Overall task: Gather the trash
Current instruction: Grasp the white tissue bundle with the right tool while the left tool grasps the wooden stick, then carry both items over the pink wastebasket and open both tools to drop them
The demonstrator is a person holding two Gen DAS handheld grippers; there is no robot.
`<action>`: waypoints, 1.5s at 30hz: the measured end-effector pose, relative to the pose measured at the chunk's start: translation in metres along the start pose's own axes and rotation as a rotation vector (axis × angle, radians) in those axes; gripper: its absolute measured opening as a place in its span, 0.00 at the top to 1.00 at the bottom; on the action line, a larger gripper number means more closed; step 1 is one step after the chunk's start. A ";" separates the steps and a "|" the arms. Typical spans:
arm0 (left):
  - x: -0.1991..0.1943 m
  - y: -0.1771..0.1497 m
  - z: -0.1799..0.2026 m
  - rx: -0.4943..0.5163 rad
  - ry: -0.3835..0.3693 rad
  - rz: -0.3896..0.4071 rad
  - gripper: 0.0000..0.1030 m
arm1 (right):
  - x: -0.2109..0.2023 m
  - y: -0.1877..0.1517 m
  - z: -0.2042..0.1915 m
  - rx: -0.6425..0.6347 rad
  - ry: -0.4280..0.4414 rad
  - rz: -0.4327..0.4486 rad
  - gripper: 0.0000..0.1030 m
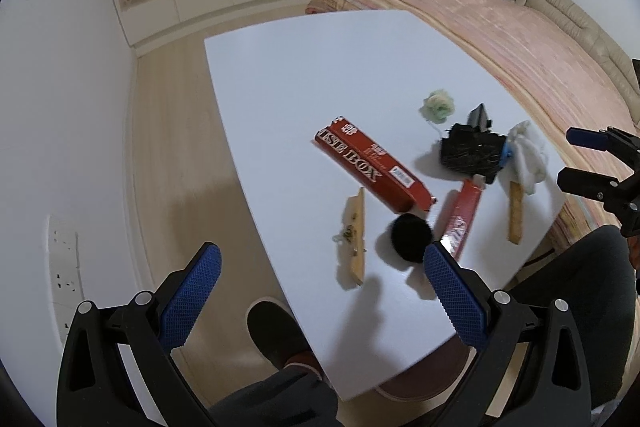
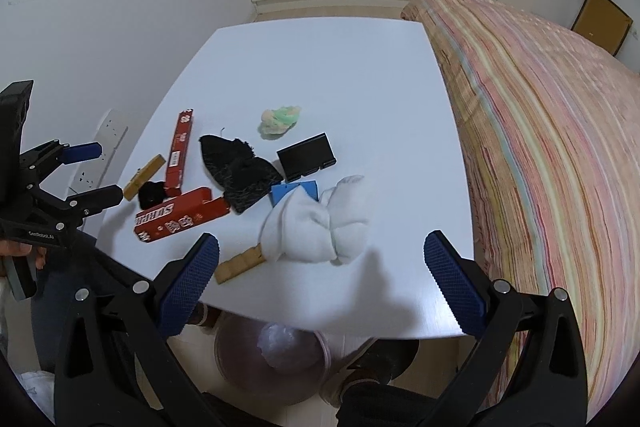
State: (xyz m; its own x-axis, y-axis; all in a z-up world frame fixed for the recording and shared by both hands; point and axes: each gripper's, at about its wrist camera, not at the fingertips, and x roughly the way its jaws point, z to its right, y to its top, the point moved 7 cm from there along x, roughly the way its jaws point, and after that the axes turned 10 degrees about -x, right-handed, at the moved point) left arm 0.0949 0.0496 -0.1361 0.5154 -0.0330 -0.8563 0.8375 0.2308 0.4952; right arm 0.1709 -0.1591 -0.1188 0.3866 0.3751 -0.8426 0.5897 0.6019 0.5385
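On the white table point(image 1: 288, 75) point(image 2: 360, 67) lie two red boxes point(image 1: 372, 169) point(image 2: 180, 217), a crumpled green wad point(image 1: 438, 105) point(image 2: 280, 121), a black net cloth point(image 1: 470, 151) point(image 2: 240, 171), a white cloth point(image 1: 528, 157) point(image 2: 320, 227), two wooden sticks point(image 1: 357, 243) point(image 2: 240, 265) and a small black puff point(image 1: 412, 237) point(image 2: 151, 194). My left gripper point(image 1: 320, 287) is open and empty above the table's near left edge. My right gripper point(image 2: 320, 275) is open and empty above the near edge, just in front of the white cloth.
A bin point(image 2: 276, 359) with a clear bag stands under the table's near edge. A small black case point(image 2: 306, 157) and a blue card point(image 2: 294, 193) lie by the cloths. A striped bed point(image 2: 540, 127) runs along the right. My foot point(image 1: 276, 335) is on the floor.
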 end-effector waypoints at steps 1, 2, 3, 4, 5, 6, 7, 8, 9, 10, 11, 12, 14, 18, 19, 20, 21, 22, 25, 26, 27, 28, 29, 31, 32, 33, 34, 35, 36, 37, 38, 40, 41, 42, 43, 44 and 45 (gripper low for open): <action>0.003 0.000 -0.001 0.002 0.001 -0.006 0.10 | 0.004 0.001 0.001 0.001 0.000 -0.004 0.03; 0.006 0.000 -0.001 0.005 0.000 -0.012 0.18 | 0.006 0.001 0.002 0.002 0.001 -0.006 0.03; 0.008 0.000 -0.001 0.007 -0.001 -0.017 0.22 | 0.009 0.002 0.003 0.004 0.001 -0.009 0.03; 0.011 -0.001 -0.001 0.011 -0.001 -0.024 0.23 | 0.013 0.003 0.004 0.005 0.002 -0.012 0.03; 0.012 -0.001 -0.001 0.012 -0.005 -0.026 0.26 | 0.015 0.003 0.005 0.006 0.005 -0.013 0.03; 0.014 -0.001 0.000 0.014 -0.007 -0.028 0.31 | 0.017 0.003 0.004 0.006 0.005 -0.016 0.03; 0.015 -0.002 0.001 0.016 -0.010 -0.031 0.32 | 0.020 0.004 0.005 0.007 0.007 -0.017 0.03; 0.016 -0.002 0.002 0.017 -0.012 -0.033 0.36 | 0.022 0.005 0.005 0.009 0.008 -0.016 0.03; 0.016 -0.002 0.003 0.022 -0.010 -0.028 0.40 | 0.024 0.005 0.006 0.009 0.011 -0.016 0.03; 0.016 -0.002 0.004 0.026 -0.007 -0.026 0.42 | 0.027 0.005 0.006 0.009 0.014 -0.018 0.06; 0.016 0.000 0.003 0.026 -0.006 -0.022 0.48 | 0.029 0.005 0.005 0.007 0.016 -0.024 0.09; 0.015 0.001 0.003 0.025 -0.008 -0.020 0.56 | 0.032 0.005 0.005 0.005 0.014 -0.030 0.17; 0.015 0.002 0.005 0.031 -0.013 -0.019 0.63 | 0.034 0.003 0.005 0.001 0.011 -0.036 0.26; 0.015 0.002 0.009 0.040 -0.022 -0.022 0.83 | 0.035 0.001 0.006 -0.002 0.007 -0.034 0.45; 0.016 0.001 0.009 0.039 -0.023 -0.023 0.87 | 0.035 0.001 0.007 -0.002 0.005 -0.033 0.47; 0.016 0.002 0.009 0.040 -0.025 -0.023 0.88 | 0.034 0.000 0.007 -0.001 0.008 -0.029 0.48; 0.016 0.003 0.009 0.039 -0.029 -0.024 0.89 | 0.034 0.000 0.007 -0.002 0.005 -0.026 0.51; 0.016 0.003 0.009 0.038 -0.031 -0.025 0.89 | 0.033 0.001 0.008 -0.001 0.002 -0.023 0.53; 0.014 0.005 0.010 0.030 -0.029 -0.014 0.89 | 0.030 0.001 0.012 0.006 -0.004 -0.011 0.56; 0.013 0.006 0.010 0.027 -0.028 -0.010 0.89 | 0.029 0.001 0.012 0.007 -0.006 -0.007 0.57; 0.012 0.006 0.010 0.026 -0.027 -0.006 0.89 | 0.027 0.002 0.013 0.009 -0.009 -0.001 0.57; 0.011 0.007 0.011 0.026 -0.027 -0.004 0.89 | 0.025 0.002 0.013 0.010 -0.010 0.002 0.58; 0.009 0.007 0.011 0.026 -0.028 -0.001 0.89 | 0.023 0.003 0.013 0.012 -0.012 0.007 0.58; 0.004 0.007 0.012 0.025 -0.029 0.008 0.89 | 0.017 0.004 0.014 0.015 -0.017 0.021 0.58; 0.000 0.008 0.014 0.024 -0.031 0.014 0.89 | 0.014 0.004 0.013 0.016 -0.016 0.028 0.59; -0.004 0.008 0.015 0.023 -0.035 0.020 0.89 | 0.011 0.005 0.013 0.015 -0.015 0.032 0.59; -0.008 0.007 0.016 0.023 -0.038 0.025 0.89 | 0.006 0.005 0.012 0.013 -0.015 0.038 0.59; -0.013 0.007 0.018 0.023 -0.045 0.032 0.89 | 0.002 0.005 0.011 0.010 -0.014 0.044 0.59; -0.017 0.006 0.019 0.023 -0.050 0.036 0.89 | -0.003 0.005 0.009 0.007 -0.011 0.049 0.59; -0.022 0.005 0.021 0.024 -0.057 0.042 0.89 | -0.009 0.004 0.006 0.003 -0.007 0.056 0.59; -0.027 0.004 0.024 0.028 -0.063 0.048 0.89 | -0.014 0.002 0.003 0.000 -0.003 0.061 0.59; -0.036 0.001 0.029 0.036 -0.071 0.058 0.89 | -0.025 -0.002 -0.004 -0.009 0.007 0.072 0.59; -0.042 -0.002 0.033 0.041 -0.077 0.063 0.89 | -0.030 -0.003 -0.009 -0.013 0.011 0.075 0.59; -0.046 -0.004 0.035 0.043 -0.082 0.066 0.89 | -0.035 -0.006 -0.013 -0.018 0.016 0.078 0.58; -0.051 -0.007 0.039 0.049 -0.090 0.070 0.89 | -0.041 -0.009 -0.018 -0.024 0.022 0.082 0.58; -0.056 -0.011 0.043 0.055 -0.097 0.073 0.89 | -0.046 -0.012 -0.022 -0.029 0.027 0.085 0.58; -0.059 -0.012 0.047 0.059 -0.102 0.073 0.89 | -0.050 -0.015 -0.026 -0.033 0.032 0.088 0.58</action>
State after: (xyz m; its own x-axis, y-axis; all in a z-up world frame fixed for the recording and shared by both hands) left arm 0.0628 0.0035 -0.0850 0.5889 -0.1177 -0.7996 0.8046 0.1792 0.5662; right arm 0.1238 -0.1687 -0.0849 0.4131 0.4493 -0.7922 0.5301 0.5887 0.6103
